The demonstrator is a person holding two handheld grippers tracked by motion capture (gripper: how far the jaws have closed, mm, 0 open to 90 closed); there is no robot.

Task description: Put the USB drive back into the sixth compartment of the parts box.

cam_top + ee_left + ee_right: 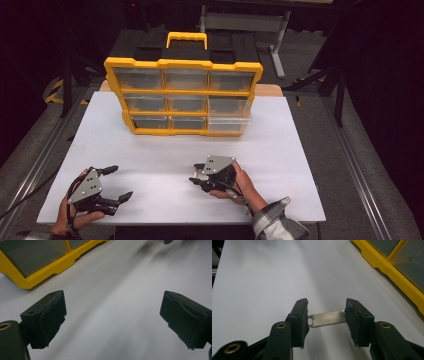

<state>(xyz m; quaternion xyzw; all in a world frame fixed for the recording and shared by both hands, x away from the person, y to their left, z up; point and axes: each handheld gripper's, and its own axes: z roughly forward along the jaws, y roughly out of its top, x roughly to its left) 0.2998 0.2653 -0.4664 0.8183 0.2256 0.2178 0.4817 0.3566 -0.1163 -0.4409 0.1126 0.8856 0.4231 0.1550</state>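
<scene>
Right gripper view: your right gripper (326, 315) is clamped on a flat metal piece (327, 319), held end to end between the two pads. It sits low centre of the frame, just above the white table (262, 277), with faint stamped lettering on its face that I can't read. One end has an angled tip with a small hole, up against the left pad. Organizer (397, 267) edge runs down the upper right of that frame, well apart from the piece.

High view: right gripper (200, 176) is lower centre. The piece reads as a pale sliver at the jaw tips. Left gripper (120, 182) is lower left, jaws spread wide with nothing in them; left gripper view confirms bare table between the pads. Yellow organizer (182, 95) stands upright at top centre, drawers facing you, bottom-right drawer (229, 124) looks clear and slightly pulled out.
</scene>
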